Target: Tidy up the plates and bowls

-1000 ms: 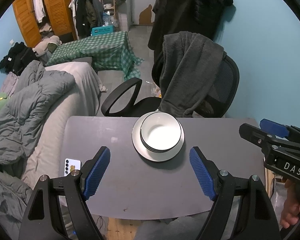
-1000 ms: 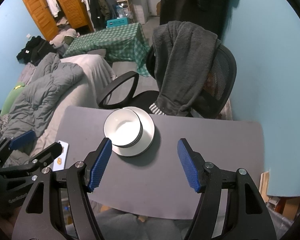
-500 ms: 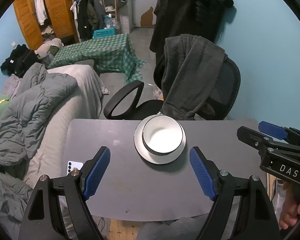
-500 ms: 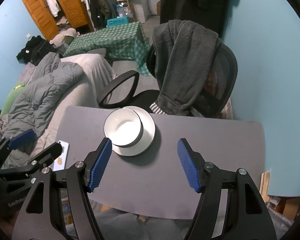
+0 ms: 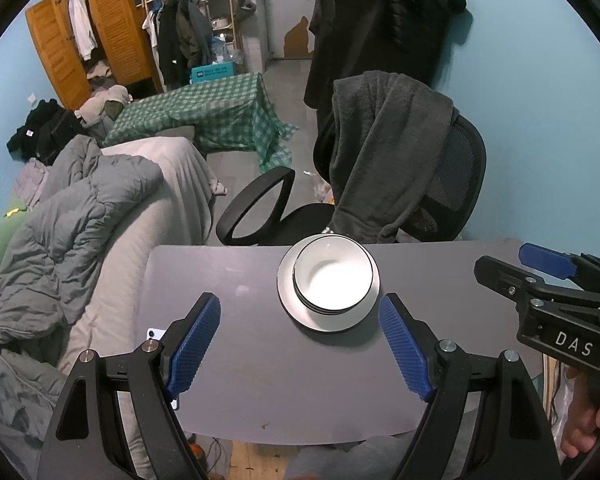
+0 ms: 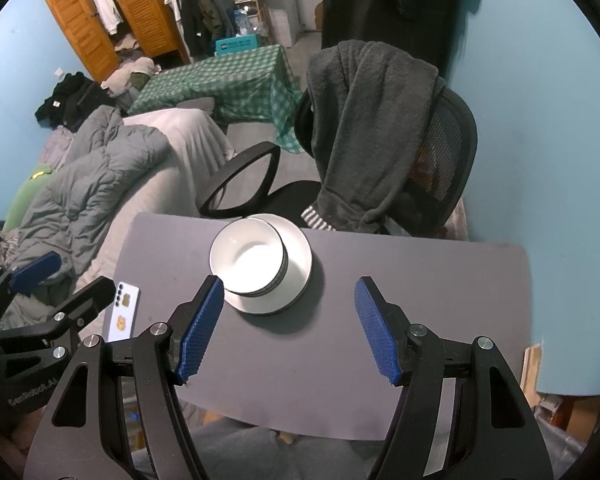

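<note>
A phone (image 6: 123,312) lies at the grey table's (image 5: 260,380) left edge. Left gripper (image 5: 300,344) and right gripper (image 6: 288,328) both gape wide, empty. Mid-table, nested white bowls (image 5: 332,278) sit on a plate (image 5: 332,322): likely ceramic, glossy, heavy, chippable; pinch a rim.

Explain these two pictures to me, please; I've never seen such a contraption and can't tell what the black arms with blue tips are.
They are hand-held grippers, one in each of a person's hands. Each carries a camera looking along its own two blue-padded fingers. One picture comes from the left gripper, with the right gripper visible at its edge; the other comes from the right one. Both are open and hold nothing. On the grey table sits a white plate with stacked white bowls on it, and a phone near the table's edge.
</note>
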Action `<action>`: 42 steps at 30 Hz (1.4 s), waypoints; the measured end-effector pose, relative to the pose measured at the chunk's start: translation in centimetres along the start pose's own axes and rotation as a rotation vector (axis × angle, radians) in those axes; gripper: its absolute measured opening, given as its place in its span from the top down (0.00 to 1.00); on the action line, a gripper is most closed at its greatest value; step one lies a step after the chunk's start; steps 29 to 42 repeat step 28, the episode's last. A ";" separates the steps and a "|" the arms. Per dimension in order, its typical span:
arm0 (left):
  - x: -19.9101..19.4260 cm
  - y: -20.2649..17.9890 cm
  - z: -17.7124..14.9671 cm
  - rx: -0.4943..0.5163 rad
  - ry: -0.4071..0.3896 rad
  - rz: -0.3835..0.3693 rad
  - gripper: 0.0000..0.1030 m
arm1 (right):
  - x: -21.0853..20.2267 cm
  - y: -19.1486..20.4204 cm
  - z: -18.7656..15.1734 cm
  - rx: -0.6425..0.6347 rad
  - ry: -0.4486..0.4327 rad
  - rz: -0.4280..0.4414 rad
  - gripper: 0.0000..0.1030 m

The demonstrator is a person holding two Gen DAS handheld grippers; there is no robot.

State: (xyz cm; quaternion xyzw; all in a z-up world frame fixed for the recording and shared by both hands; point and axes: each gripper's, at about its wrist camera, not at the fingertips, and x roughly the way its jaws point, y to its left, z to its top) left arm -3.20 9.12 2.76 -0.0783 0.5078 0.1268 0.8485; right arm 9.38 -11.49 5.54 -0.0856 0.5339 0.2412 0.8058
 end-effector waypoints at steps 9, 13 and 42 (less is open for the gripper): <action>0.1 -0.1 0.0 -0.002 0.002 0.001 0.20 | 0.0 0.3 0.0 -0.003 0.002 0.002 0.35; 0.0 0.0 0.0 -0.005 0.003 0.001 0.20 | 0.0 0.3 0.0 -0.001 0.002 0.002 0.35; -0.3 0.5 -0.3 -0.013 0.006 -0.003 0.20 | 0.0 0.4 -0.1 0.001 0.001 0.002 0.35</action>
